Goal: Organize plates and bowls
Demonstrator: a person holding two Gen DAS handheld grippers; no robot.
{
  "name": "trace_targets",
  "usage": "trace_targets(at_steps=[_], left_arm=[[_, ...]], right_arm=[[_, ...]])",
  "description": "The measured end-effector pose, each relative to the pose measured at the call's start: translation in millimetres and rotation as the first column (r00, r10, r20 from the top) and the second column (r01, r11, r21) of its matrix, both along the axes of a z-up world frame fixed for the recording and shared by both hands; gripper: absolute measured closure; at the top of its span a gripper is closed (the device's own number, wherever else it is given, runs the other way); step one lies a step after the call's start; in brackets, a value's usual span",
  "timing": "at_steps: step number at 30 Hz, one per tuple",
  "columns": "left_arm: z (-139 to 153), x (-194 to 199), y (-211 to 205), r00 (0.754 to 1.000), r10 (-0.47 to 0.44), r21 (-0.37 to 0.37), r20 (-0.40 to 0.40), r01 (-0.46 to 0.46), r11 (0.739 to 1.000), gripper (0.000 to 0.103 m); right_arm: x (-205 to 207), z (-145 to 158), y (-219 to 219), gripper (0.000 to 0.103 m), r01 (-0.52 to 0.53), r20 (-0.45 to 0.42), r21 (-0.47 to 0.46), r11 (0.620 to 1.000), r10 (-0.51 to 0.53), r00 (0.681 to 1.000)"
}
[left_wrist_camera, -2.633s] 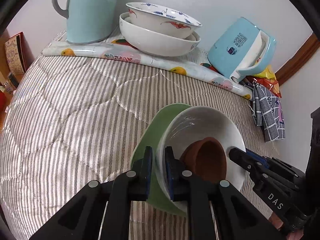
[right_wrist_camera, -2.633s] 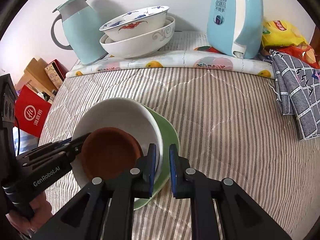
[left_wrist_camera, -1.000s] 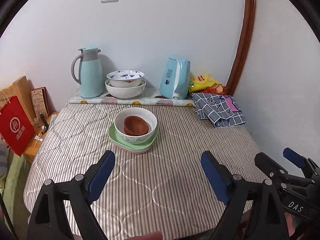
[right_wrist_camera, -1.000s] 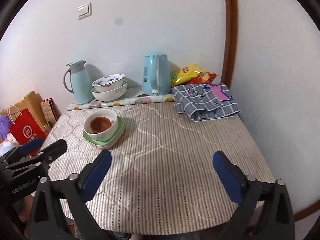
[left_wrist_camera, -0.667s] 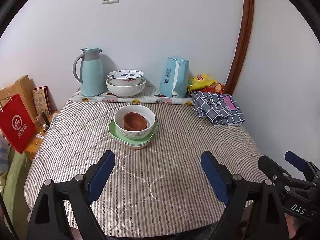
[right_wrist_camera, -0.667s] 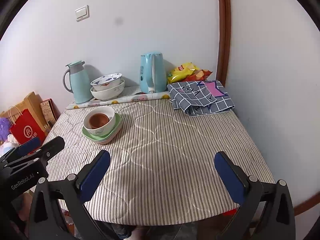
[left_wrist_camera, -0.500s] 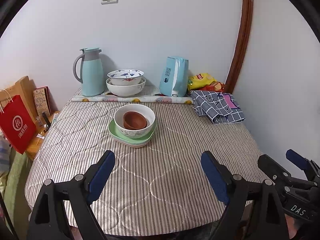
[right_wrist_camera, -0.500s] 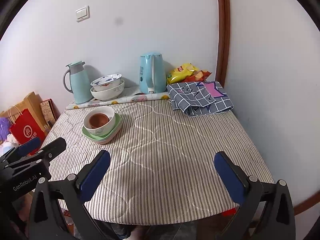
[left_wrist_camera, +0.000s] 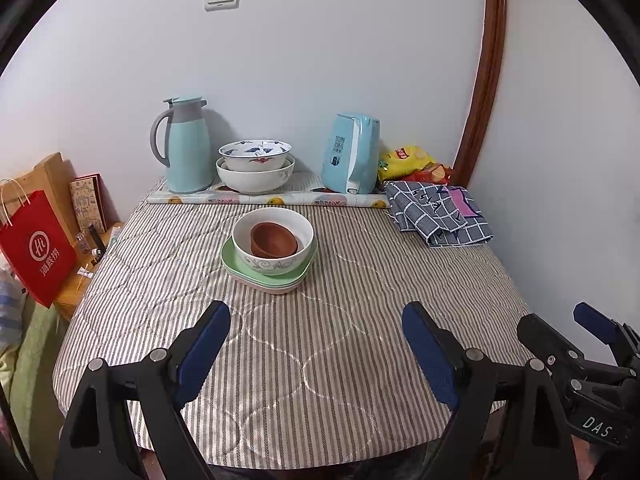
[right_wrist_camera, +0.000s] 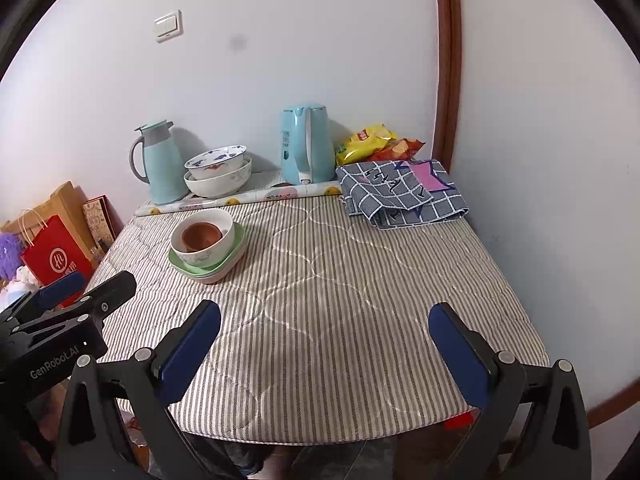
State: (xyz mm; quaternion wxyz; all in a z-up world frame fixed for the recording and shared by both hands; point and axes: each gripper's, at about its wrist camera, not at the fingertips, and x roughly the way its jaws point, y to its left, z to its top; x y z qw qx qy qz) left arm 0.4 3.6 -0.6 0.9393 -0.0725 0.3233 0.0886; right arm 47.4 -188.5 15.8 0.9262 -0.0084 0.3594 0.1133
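A brown bowl [left_wrist_camera: 274,239] sits inside a white bowl [left_wrist_camera: 276,262], which rests on stacked green plates [left_wrist_camera: 236,266] in the middle of the striped table. The stack also shows in the right wrist view: the brown bowl [right_wrist_camera: 201,236], the white bowl [right_wrist_camera: 200,258] and the green plates [right_wrist_camera: 236,250]. Two more white bowls [left_wrist_camera: 256,166] are nested at the back by the wall. My left gripper [left_wrist_camera: 316,344] is open and empty, back at the table's near edge. My right gripper [right_wrist_camera: 324,340] is open and empty, also at the near edge.
A teal thermos jug [left_wrist_camera: 186,146], a blue kettle [left_wrist_camera: 352,154], snack bags [left_wrist_camera: 412,160] and a folded checked cloth [left_wrist_camera: 438,210] line the back and right. A red paper bag [left_wrist_camera: 34,248] stands left of the table. Walls close the back and right.
Both grippers let go of the stacked dishes, opened wide and pulled far back to the table's near edge. In the last half second almost nothing has moved.
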Motion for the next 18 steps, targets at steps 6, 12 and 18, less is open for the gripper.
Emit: trace_targets(at_steps=[6, 12, 18], left_arm=[[0.9, -1.5, 0.1, 1.0, 0.001, 0.001, 0.002, -0.001, 1.0, 0.015], [1.0, -1.4, -0.2, 1.0, 0.0, 0.002, 0.003, 0.0, 1.0, 0.015], [1.2, -2.0, -0.2, 1.0, -0.001, 0.002, 0.003, 0.001, 1.0, 0.015]], right_arm=[[-2.8, 0.9, 0.3, 0.001, 0.003, 0.006, -0.003, 1.0, -0.003, 1.0], [-3.6, 1.8, 0.9, 0.001, 0.0, 0.007, -0.005, 1.0, 0.0, 1.0], [-4.9, 3.3, 0.1, 0.001, -0.001, 0.011, -0.001, 1.0, 0.001, 1.0]])
